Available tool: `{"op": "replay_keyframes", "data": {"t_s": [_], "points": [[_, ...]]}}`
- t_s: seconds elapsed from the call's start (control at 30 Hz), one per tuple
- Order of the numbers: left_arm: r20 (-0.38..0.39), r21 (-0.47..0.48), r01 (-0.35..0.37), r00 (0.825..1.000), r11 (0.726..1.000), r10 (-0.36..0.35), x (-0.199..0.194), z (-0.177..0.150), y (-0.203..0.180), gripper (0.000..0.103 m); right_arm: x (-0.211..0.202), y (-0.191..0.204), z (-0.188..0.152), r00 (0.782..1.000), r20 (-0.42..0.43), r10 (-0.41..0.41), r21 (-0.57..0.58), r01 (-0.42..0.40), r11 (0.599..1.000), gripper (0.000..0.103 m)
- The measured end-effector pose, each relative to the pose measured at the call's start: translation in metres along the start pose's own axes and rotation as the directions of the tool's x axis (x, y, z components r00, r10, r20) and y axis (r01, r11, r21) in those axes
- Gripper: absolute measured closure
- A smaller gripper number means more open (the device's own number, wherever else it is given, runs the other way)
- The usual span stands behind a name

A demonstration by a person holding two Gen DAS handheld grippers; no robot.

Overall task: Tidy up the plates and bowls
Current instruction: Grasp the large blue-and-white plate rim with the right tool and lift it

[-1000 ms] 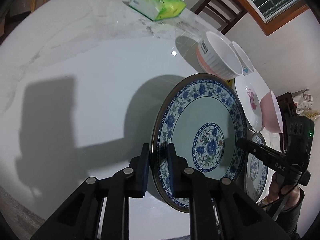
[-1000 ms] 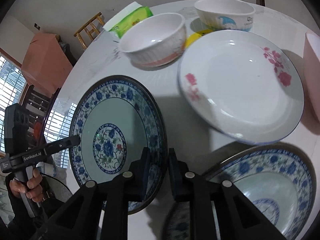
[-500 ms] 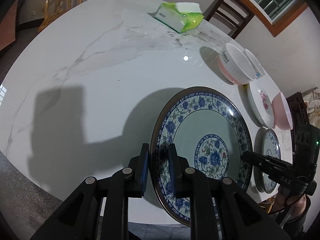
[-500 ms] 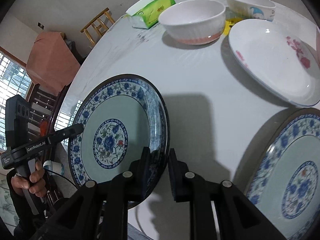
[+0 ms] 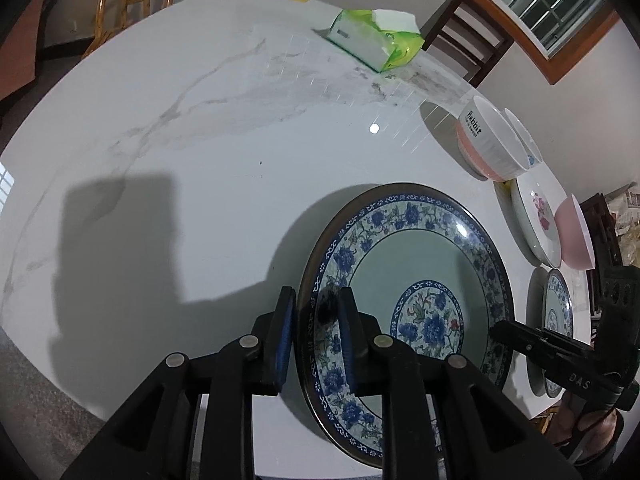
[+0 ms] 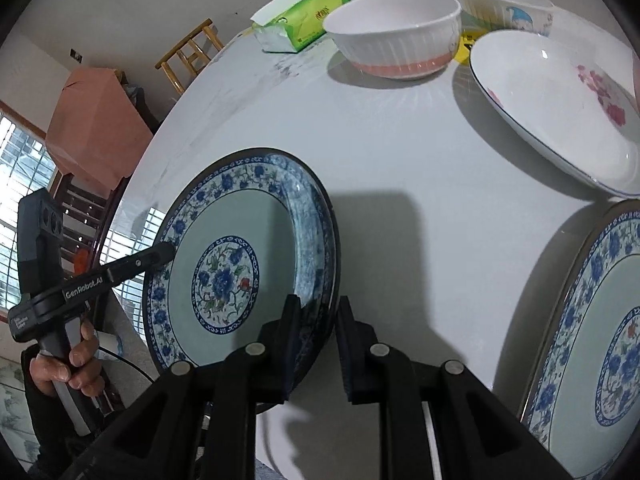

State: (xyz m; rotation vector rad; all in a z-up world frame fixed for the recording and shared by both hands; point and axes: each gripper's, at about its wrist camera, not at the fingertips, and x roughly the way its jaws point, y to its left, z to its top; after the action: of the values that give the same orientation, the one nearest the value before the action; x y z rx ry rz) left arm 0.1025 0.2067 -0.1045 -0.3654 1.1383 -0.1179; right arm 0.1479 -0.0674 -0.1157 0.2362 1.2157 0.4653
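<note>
Holding now: your left gripper (image 5: 316,332) and right gripper (image 6: 316,344) both have their fingers clamped on the rim of one round blue-and-white floral porcelain plate (image 5: 416,292), from opposite sides.
Plate position: it sits near the near edge of the white marble-patterned round table (image 5: 200,152); whether it touches the tabletop cannot be told.
Second blue plate: a matching blue-and-white floral plate (image 6: 600,340) lies on the table to the right in your right wrist view.
White plate: a white shallow plate with pink flowers (image 6: 560,104) is farther right.
Bowls: a white ribbed bowl with a pink base (image 6: 394,34) and a white bowl with a cartoon print (image 6: 508,4) stand at the far side.
Tissues: a green tissue pack (image 6: 300,20) lies far left of the bowls.
</note>
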Motion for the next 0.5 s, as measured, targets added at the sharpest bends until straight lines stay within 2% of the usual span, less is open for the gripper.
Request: {"op": "replay_keyframes", "data": {"t_s": [0.1, 0.17, 0.33, 0.5], "points": [[0.013, -0.002, 0.002, 1.0, 1.0, -0.002, 0.0, 0.002, 0.001, 0.075, 0.006, 0.007, 0.002, 1.0, -0.001, -0.003, -0.002, 0.003, 1.0, 0.083], [0.032, -0.011, -0.014, 0.999, 1.0, 0.014, -0.002, 0.003, 0.004, 0.052, 0.011, 0.009, 0.001, 1.0, -0.001, 0.004, 0.004, -0.004, 1.0, 0.083], [0.085, -0.027, -0.035, 0.996, 0.999, 0.037, -0.016, 0.004, 0.011, 0.045, -0.002, -0.005, -0.004, 1.0, 0.005, 0.02, 0.018, -0.02, 1.0, 0.082], [0.178, -0.039, 0.013, 0.984, 0.999, -0.006, -0.044, 0.0, 0.004, 0.044, -0.029, -0.015, -0.016, 0.997, 0.045, 0.066, 0.0, -0.066, 0.998, 0.082]]}}
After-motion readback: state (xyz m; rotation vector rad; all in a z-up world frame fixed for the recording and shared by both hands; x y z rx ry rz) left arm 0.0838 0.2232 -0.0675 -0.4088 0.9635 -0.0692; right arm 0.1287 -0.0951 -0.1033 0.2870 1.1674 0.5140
